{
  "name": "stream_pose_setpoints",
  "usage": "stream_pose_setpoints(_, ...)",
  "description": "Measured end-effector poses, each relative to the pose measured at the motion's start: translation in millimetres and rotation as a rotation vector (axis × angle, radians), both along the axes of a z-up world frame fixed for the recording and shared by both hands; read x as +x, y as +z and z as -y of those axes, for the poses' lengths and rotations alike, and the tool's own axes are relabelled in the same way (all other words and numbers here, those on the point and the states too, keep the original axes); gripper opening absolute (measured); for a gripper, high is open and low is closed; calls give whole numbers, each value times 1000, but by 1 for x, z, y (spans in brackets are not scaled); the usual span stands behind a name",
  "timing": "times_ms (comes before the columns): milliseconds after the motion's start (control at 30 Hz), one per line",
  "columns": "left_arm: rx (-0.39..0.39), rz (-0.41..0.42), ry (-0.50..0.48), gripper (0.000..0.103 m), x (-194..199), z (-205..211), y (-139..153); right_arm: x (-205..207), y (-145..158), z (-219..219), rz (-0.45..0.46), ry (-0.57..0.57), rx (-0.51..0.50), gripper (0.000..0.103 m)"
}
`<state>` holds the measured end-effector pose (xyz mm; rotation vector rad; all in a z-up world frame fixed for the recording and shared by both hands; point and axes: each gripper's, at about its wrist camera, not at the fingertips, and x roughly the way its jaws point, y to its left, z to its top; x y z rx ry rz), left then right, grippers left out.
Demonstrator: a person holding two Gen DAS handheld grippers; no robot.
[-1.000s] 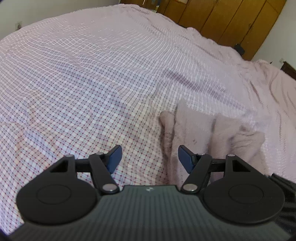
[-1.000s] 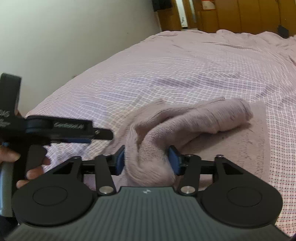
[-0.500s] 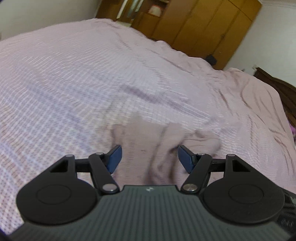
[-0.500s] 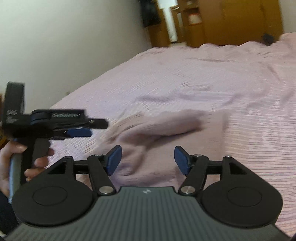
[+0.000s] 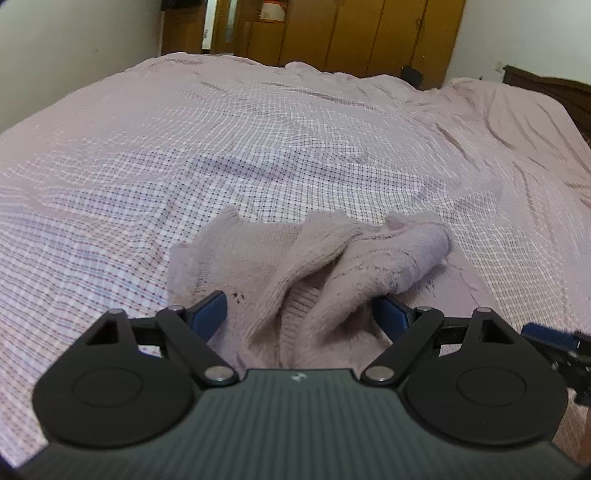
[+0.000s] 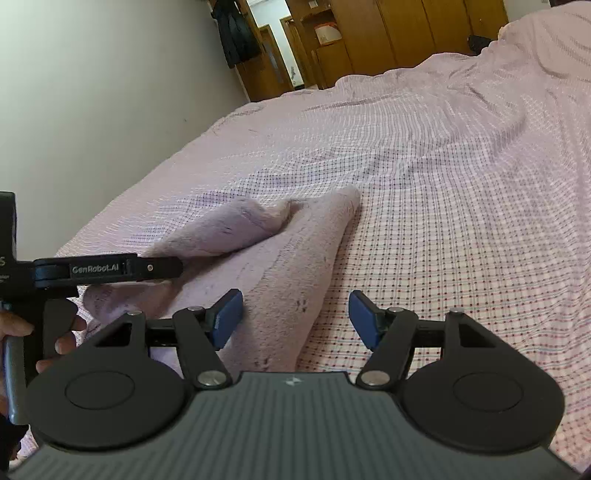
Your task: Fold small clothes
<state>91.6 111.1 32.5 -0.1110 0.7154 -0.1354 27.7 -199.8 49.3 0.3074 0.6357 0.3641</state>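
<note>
Bedroom, wooden wardrobes [image 5: 369, 33] at the back; checked bedsheet [image 5: 258, 129] as work surface.

Left wrist view: pink fleece garment [image 5: 306, 266], crumpled, lying on the sheet just ahead. Judged light, soft, floppy; best taken at a hem or corner, not the bunched middle. Left gripper [image 5: 299, 314]: jaws just been opening, now wide, loose folds between them, pads not pressing.

Right wrist view: garment's edge [image 6: 295, 258] under the right gripper [image 6: 295, 317] (jaws likewise just opened, holding nothing); a hand [image 6: 55, 332] holds the other tool
</note>
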Motion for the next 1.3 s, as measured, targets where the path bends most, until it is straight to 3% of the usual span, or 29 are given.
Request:
stream_pose_setpoints(133, 20, 51, 16, 67, 3, 9, -4, 5, -11, 8, -5, 14, 51, 79)
stream_pose_setpoints(200, 10, 69, 26, 51, 5, 16, -8, 3, -9, 13, 2, 12, 59, 79)
stream_pose_setpoints(267, 1, 81, 43, 28, 7, 20, -9, 1, -7, 17, 15, -2, 51, 79)
stream_pose_setpoints(333, -11, 96, 53, 23, 6, 22, -8, 0, -6, 19, 13, -5, 57, 79)
stream_pose_setpoints(633, -103, 170, 122, 21, -11, -3, 29, 1, -6, 23, 17, -9, 81, 79)
stream_pose_setpoints(733, -81, 165, 164, 21, -14, -19, 34, 0, -7, 24, 17, -7, 82, 79)
stream_pose_setpoints(900, -61, 19, 179, 27, -2, -44, 14, 2, -8, 22, 11, -2, 85, 79)
stream_pose_setpoints(1033, -22, 47, 169, 39, -4, -44, 15, 2, -11, 16, 6, 17, 72, 79)
stream_pose_setpoints(1200, 44, 85, 79, 39, 3, -30, 26, 3, -14, 13, -3, 29, 64, 79)
stream_pose_setpoints(1300, 123, 73, 94, 39, 15, -26, 26, 4, -15, 12, -7, 28, 64, 79)
